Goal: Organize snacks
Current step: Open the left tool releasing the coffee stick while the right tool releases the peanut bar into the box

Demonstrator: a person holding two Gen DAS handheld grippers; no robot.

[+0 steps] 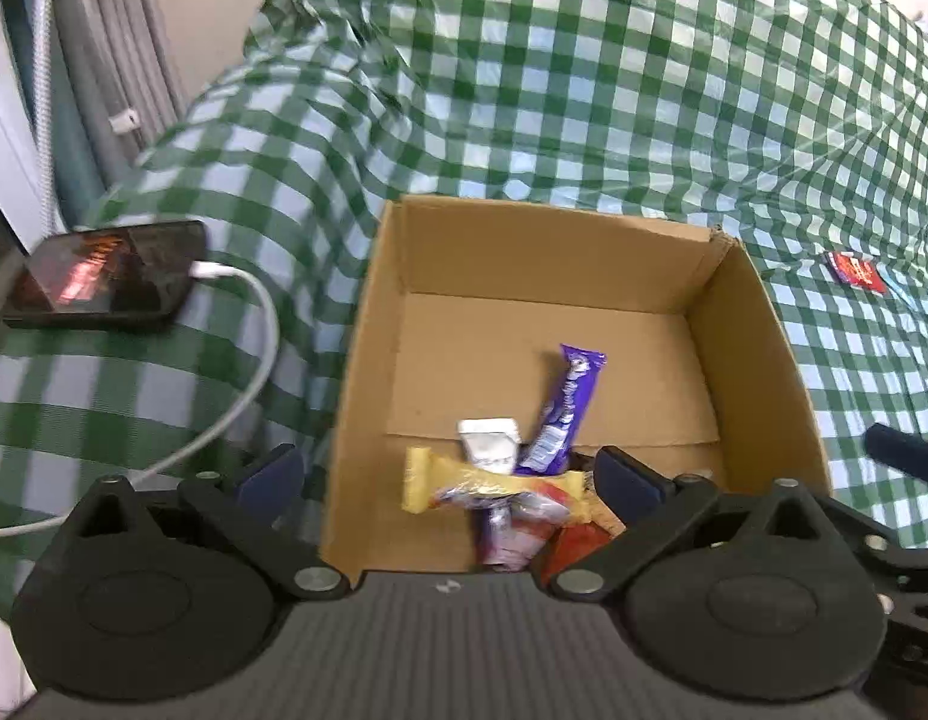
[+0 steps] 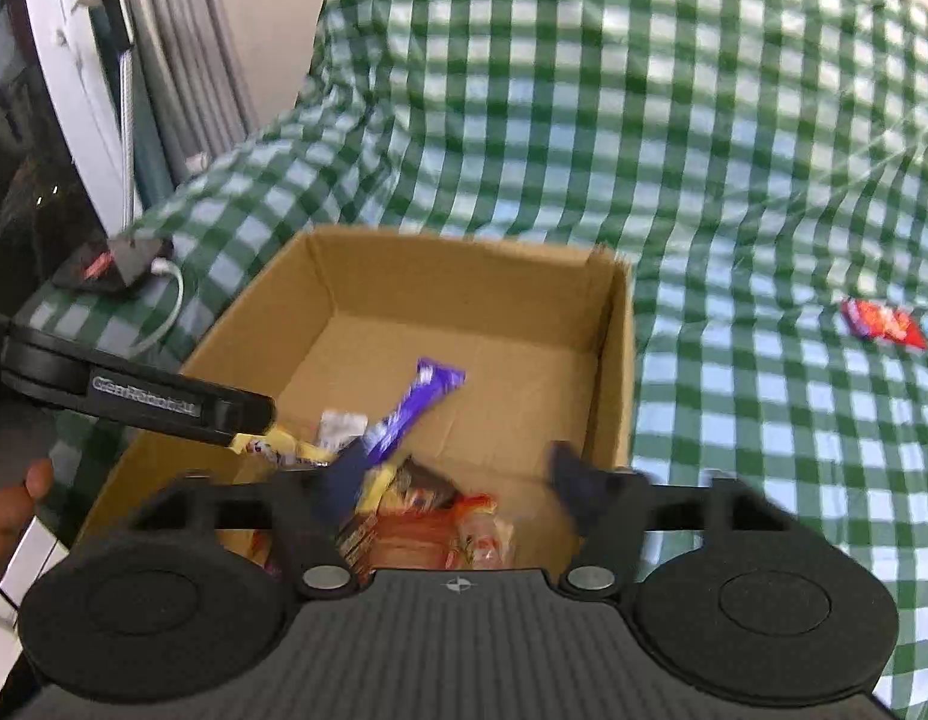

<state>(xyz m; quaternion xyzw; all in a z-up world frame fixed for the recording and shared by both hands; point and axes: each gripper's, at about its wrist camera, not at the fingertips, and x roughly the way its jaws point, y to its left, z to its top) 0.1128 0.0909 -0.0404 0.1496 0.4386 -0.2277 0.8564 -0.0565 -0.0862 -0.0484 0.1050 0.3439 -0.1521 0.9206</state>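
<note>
Both sets of jaws are standing spread, gripping nothing: the left gripper [image 1: 449, 471] and the right gripper [image 2: 458, 480] are hanging over the near end of the box. A green checked cloth [image 1: 584, 90] is covering the couch. On it the open cardboard box [image 1: 758, 360] is sitting, holding a pile of snacks at its near wall; a purple bar [image 1: 563, 408] is leaning up out of the pile over a yellow bar [image 1: 440, 477]. Left of the box a phone [image 1: 110, 273] is lying with its white cable [image 1: 248, 372] plugged in. Far right, a red packet [image 2: 881, 324] is lying on the cloth, well apart from the box.

Bright, even daylight; soft shadows; fisheye bending at edges; motion blur, stronger in right view.
</note>
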